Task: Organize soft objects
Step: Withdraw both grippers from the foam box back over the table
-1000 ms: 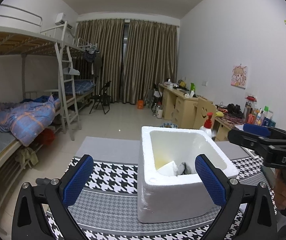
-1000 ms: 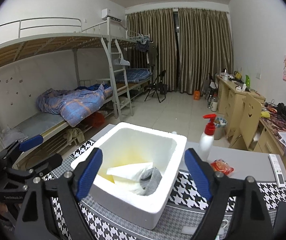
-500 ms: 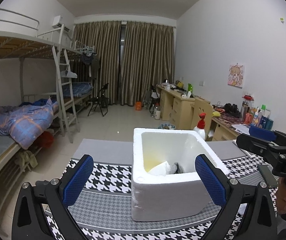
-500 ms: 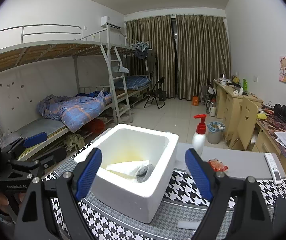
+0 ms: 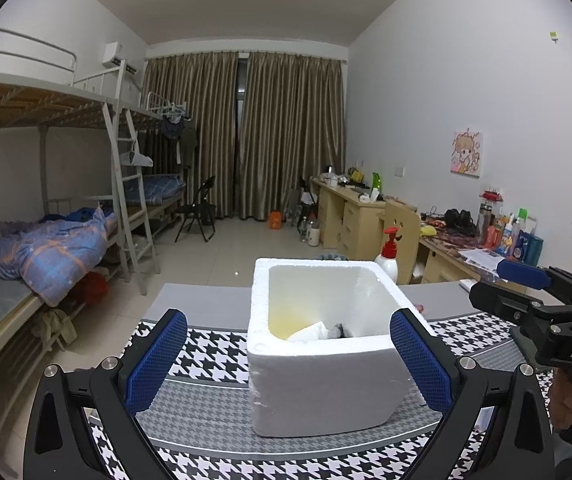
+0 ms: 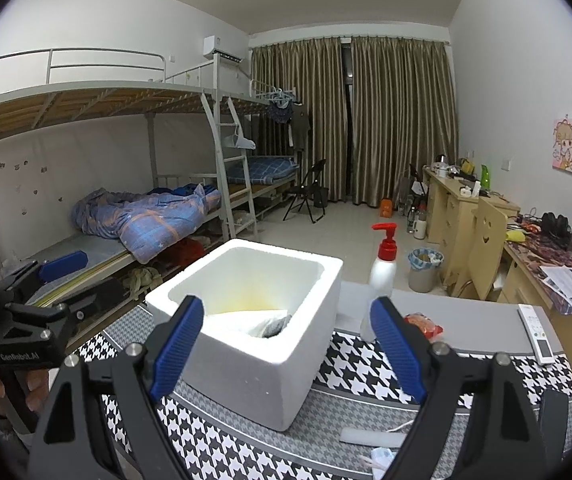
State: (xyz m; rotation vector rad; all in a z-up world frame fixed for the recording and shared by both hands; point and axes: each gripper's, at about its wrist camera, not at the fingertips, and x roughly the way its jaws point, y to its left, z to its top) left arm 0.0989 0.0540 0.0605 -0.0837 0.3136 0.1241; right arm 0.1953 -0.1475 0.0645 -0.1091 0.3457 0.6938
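A white foam box (image 5: 326,384) stands on the houndstooth table mat (image 5: 206,364); it also shows in the right wrist view (image 6: 254,368). Inside lie a white cloth (image 5: 308,330) and a grey soft item (image 5: 340,329), seen too in the right wrist view as the cloth (image 6: 246,318) and the grey item (image 6: 274,325). My left gripper (image 5: 288,360) is open and empty, held back from the box's near wall. My right gripper (image 6: 288,350) is open and empty, level with the box. Each gripper shows in the other's view, left (image 6: 46,292) and right (image 5: 534,300).
A pump bottle with a red top (image 6: 382,276) stands behind the box. A red packet (image 6: 424,322) and a remote (image 6: 536,332) lie on the grey table at the right. A white strip (image 6: 372,437) lies near the front. Bunk beds (image 6: 126,216) at left, desks (image 5: 366,216) at right.
Both grippers have drawn back and up from the box, so it looks smaller and lower in both views. Both stay open and empty.
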